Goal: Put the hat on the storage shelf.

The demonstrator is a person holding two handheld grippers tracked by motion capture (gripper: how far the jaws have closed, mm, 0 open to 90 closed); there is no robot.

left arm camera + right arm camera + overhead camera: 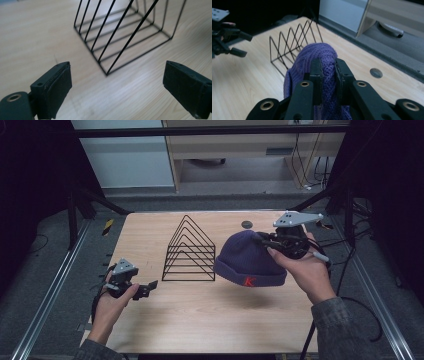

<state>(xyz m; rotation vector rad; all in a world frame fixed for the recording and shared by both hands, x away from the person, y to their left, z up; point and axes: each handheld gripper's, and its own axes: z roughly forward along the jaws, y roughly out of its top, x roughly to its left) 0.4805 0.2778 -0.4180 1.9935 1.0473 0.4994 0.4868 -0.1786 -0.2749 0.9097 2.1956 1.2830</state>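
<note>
A purple knit beanie [248,259] with a red K on its cuff hangs above the table, right of centre. My right gripper [266,242] is shut on a fold at the beanie's crown [322,53], the knit pinched between the jaws. A black wire rack [190,251] of triangular dividers stands at the table's middle. My left gripper [150,287] is held low at the front left, open, its pads [58,86] wide apart with nothing between them. The wire rack [125,35] stands just ahead of it.
The wooden table [200,315] has a round grey grommet [246,224] near its far edge. Metal frame rails [50,285] run along both sides. A cabinet and cables [310,165] lie beyond the table. The left gripper [227,42] appears far off in the right gripper view.
</note>
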